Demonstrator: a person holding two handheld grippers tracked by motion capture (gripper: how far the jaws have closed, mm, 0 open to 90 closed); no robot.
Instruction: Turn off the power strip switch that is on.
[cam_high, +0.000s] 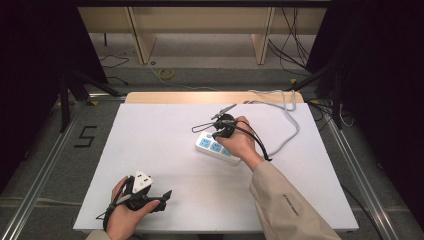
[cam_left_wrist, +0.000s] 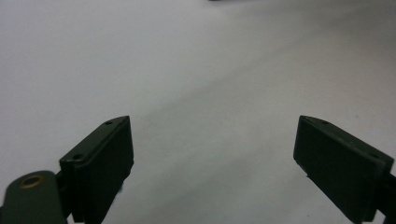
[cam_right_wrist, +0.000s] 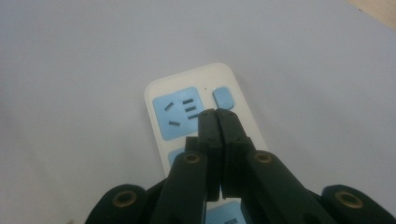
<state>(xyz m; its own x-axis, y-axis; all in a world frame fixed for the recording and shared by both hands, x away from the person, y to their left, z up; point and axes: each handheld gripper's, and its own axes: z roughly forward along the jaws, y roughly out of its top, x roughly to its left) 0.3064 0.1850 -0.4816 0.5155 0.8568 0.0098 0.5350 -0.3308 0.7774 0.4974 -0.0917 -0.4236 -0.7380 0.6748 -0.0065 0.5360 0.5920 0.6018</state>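
The right tongs (cam_right_wrist: 217, 114) have their two black jaws pressed flat together with nothing between them, and in the right gripper view their tips hover over the white rectangular power strip with pale blue socket faces (cam_right_wrist: 187, 112), just at the seam between the first blue socket panel and the small blue square switch (cam_right_wrist: 223, 98) beside it; whether the tips touch the plastic cannot be told. In the high view the right hand (cam_high: 240, 142) wraps the right tongs above the strip's far end, a beige sleeve (cam_high: 285, 205) running back toward the surface's near edge. The power strip lies slanted a little right of the middle of the white rectangular surface (cam_high: 150, 150), nearer the far edge than the near one, and its grey cord (cam_high: 292, 125) loops off toward the far right corner, where it coils over the edge. The left tongs (cam_left_wrist: 212, 163) stand wide, the two dark pads well apart with bare white surface between them and nothing held. In the high view the left hand (cam_high: 125, 207) rests at the near left corner of the surface, holding the left tongs low with the jaws pointing toward the right edge, well apart from the power strip.
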